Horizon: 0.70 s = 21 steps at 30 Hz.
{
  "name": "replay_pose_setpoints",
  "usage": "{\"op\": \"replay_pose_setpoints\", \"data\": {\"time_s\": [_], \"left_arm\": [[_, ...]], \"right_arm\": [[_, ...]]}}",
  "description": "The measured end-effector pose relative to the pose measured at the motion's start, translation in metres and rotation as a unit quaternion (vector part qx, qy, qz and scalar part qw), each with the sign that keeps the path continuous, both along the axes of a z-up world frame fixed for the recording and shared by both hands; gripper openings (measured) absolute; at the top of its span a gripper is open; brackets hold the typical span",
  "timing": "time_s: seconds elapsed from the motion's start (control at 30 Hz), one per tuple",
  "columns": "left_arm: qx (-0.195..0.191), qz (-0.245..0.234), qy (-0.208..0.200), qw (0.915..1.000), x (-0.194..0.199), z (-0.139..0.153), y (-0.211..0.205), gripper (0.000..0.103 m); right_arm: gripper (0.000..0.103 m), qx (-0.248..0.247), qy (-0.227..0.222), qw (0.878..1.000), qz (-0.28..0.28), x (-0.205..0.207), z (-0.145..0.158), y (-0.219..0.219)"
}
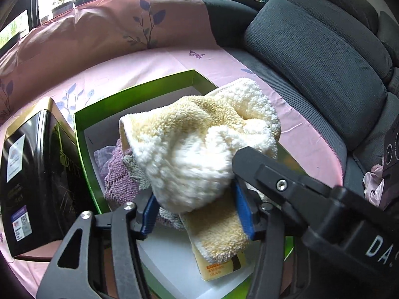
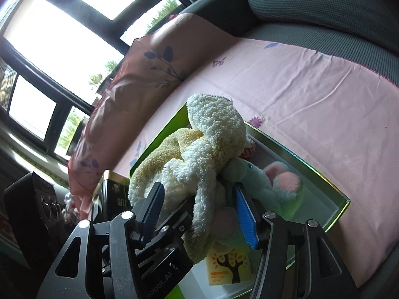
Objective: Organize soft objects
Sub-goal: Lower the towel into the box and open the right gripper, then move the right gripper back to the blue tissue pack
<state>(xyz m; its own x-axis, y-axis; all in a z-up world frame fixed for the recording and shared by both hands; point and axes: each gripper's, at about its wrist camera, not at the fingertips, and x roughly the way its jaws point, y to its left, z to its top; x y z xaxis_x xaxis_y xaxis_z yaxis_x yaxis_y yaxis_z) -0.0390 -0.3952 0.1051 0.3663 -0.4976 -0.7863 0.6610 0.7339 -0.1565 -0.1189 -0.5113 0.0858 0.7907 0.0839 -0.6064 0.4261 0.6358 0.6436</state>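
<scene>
While the left edge of the left wrist view holds only a glossy black carton with gold trim (image 1: 37,174) standing on the pink floral sheet (image 1: 154,72), the matter in hand sits just right of it: an open green cardboard box with a white lining (image 1: 82,134).

A fluffy cream-and-yellow towel (image 1: 199,144) is bunched above that box. Its bulk rises forward of the left hand-held gripper (image 1: 197,213), and a yellow tail with a printed card label hangs below. The towel fills the gap between the blue pads (image 1: 243,211), so I judge this hand-held gripper to be clamped on it. The towel's long axis runs roughly fore and aft along the fingers and tilts down toward the box floor. The left hand is the nearer and carries the load; any lowering goes straight down.

A folded purple knitted cloth (image 1: 117,174) already lies in the box, under the towel's left side. Further right stands a grey fabric sofa cushion (image 1: 319,67).

The right hand-held gripper (image 2: 199,209) has a strand of the towel hanging between its parted pads, but contact is not clear; I cannot tell whether it grips.

Only the right wrist view shows a mint-and-pink plush toy (image 2: 276,184) in the box's right part. Only the left view shows the cloth.
</scene>
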Motion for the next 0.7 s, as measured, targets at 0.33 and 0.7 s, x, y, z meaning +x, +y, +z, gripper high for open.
{"op": "replay_pose_setpoints", "data": {"time_s": [0.33,0.7], "left_arm": [[-0.058,-0.002,-0.020,0.9981,-0.022,0.043,0.052,0.074],[-0.108,0.064,-0.042,0.9912,-0.027,0.062,0.170,0.085]], "right_arm": [[0.068,-0.033,-0.048,0.998,-0.011,-0.021,0.032,0.014],[0.085,-0.080,-0.085,0.993,0.011,-0.021,0.065,0.053]]}}
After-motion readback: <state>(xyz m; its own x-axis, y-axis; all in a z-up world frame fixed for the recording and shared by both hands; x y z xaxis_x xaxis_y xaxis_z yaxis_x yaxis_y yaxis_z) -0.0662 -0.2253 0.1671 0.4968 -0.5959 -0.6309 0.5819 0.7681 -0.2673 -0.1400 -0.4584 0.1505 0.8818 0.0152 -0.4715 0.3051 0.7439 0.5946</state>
